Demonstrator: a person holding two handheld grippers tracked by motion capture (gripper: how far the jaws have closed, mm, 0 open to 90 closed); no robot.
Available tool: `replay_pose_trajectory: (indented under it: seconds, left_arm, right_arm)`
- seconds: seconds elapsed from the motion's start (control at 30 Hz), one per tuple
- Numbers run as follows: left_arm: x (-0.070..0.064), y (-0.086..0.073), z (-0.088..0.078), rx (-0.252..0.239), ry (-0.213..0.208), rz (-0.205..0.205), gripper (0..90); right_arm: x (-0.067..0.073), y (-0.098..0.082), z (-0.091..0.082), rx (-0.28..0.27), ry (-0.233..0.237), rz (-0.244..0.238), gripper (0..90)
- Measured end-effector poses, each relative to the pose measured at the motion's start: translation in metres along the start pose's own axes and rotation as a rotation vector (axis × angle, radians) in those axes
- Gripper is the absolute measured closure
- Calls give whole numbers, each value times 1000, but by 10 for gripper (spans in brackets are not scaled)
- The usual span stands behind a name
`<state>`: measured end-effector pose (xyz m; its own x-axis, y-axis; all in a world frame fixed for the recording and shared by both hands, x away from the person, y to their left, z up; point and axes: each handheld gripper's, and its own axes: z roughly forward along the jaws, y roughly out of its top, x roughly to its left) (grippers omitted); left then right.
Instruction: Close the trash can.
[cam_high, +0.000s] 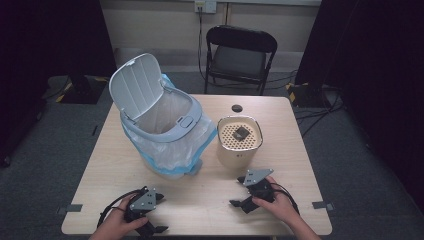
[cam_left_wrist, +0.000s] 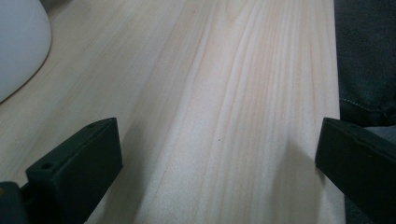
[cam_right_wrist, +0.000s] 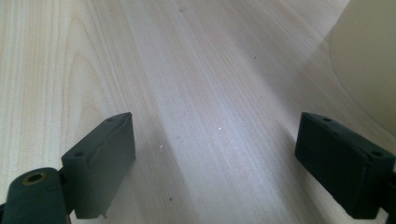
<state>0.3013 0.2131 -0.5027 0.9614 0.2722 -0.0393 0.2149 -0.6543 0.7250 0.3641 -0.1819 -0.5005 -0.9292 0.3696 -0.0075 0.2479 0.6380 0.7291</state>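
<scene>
The left tool (cam_high: 150, 220) lies low over the table (cam_high: 210, 200) near its front left corner, held in the person's left hand (cam_high: 117, 225). In the left gripper view its jaws stand wide apart with only bare wood between them; a curve of the white bin (cam_left_wrist: 18, 42) shows at the upper left, and dark cloth lies beyond the table edge at the right.

The right tool (cam_high: 245, 197) lies near the front right, in the right hand (cam_high: 277, 202), pointing across the table toward the left. Its jaws are also wide, with nothing between them but wood grain. In the right gripper view the wall of the cream box (cam_right_wrist: 369, 60) rises at the right, near the tool but not touching it.

From the high view, the bin (cam_high: 165, 130) stands left of centre, its lid (cam_high: 135, 85) tipped up and back, a clear bag (cam_high: 197, 142) lining it and spilling over its sides. Just right of it stands the box (cam_high: 239, 142), with a perforated top and a small dark piece (cam_high: 241, 133) lying on it. A black disc (cam_high: 236, 108) lies behind the box toward the far edge. A folding chair (cam_high: 240, 57) stands beyond the table. The table between both tools and the bin and box is bare wood.
</scene>
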Motion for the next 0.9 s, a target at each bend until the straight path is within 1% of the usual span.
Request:
replay_pose_trajectory:
  seconds: [0.03,0.13,0.17,0.2,0.23,0.27,0.3,0.33,0.37,0.4,0.43,0.47,0.5,0.57,0.63,0.7,0.83,0.87,0.9]
  left_arm:
    - [1,-1,-2,-6,-3,-25,0]
    - [2,-2,-3,-11,-3,-34,0]
    - [2,-2,-6,11,7,-41,4]
    - [2,-2,-8,19,12,-43,17]
    - [2,-2,-11,22,18,-54,49]
    - [2,-2,-11,22,18,-54,111]
    - [2,-2,-17,32,24,-71,204]
    - [2,-2,-21,36,30,-87,218]
    - [3,-2,-25,36,39,-100,174]
    - [3,-2,-31,25,43,-113,146]
    - [5,-2,-37,17,51,-117,179]
    - [5,-2,-37,17,51,-117,179]
    - [8,-2,-52,-26,69,-147,158]
    - [11,0,-69,-66,95,-171,159]
    - [14,5,-85,-73,125,-178,159]
    - [17,10,-100,-78,145,-179,159]
    - [25,20,-124,-92,162,-203,158]
    - [25,20,-124,-92,162,-203,158]
    - [29,23,-131,-90,171,-211,158]
  right_arm:
    - [0,0,0,0,0,0,116]
    - [0,0,0,0,0,0,116]
    - [0,0,0,-1,-1,0,116]
    - [0,0,0,-1,0,0,116]
    - [0,0,0,-1,0,1,116]
    - [0,0,0,-1,0,1,115]
    - [0,0,0,0,0,1,115]
    - [0,0,0,0,0,2,115]
    - [0,0,0,1,1,3,113]
    - [0,0,0,2,4,7,109]
    - [0,0,0,2,3,4,106]
    - [0,0,0,2,3,4,106]
    - [-1,0,1,3,2,3,98]
    - [-1,1,1,7,1,5,88]
    - [-1,1,2,9,1,8,82]
    - [-1,1,2,10,0,8,80]
    - [-1,1,2,10,-1,8,80]
    - [-1,1,2,10,-1,8,80]
    - [-1,1,2,10,-1,8,80]
